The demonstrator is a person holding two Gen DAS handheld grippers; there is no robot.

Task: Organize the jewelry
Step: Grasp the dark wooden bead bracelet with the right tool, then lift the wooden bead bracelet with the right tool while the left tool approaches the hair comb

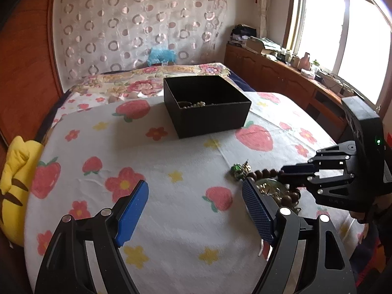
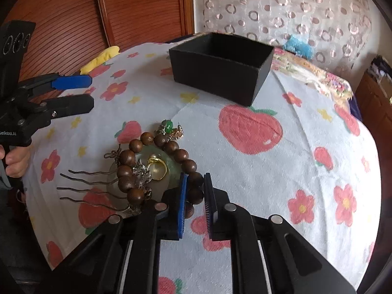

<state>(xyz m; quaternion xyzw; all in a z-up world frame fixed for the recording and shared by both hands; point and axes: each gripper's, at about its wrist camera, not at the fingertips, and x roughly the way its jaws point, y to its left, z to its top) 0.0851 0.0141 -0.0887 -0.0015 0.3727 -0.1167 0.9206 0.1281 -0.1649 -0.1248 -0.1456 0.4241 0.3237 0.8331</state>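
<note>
Strawberry-print sheet [image 1: 171, 196], yellow plush [image 1: 17, 171], circle-pattern curtain [image 1: 137, 24]

Right gripper [image 2: 196, 191] pinches the wooden bead bracelet [image 2: 156, 164] — black box [image 2: 220, 73] well beyond the bracelet.

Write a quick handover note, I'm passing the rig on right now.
Right gripper: fingers closing around the wooden bead bracelet, grip not confirmed.
Left gripper: open, empty, above the bedspread.
Done: pearls in the black box.
Left: bracelet, gold ring, green-stone ring, hair comb and jade disc, all piled beside the right gripper.
</note>
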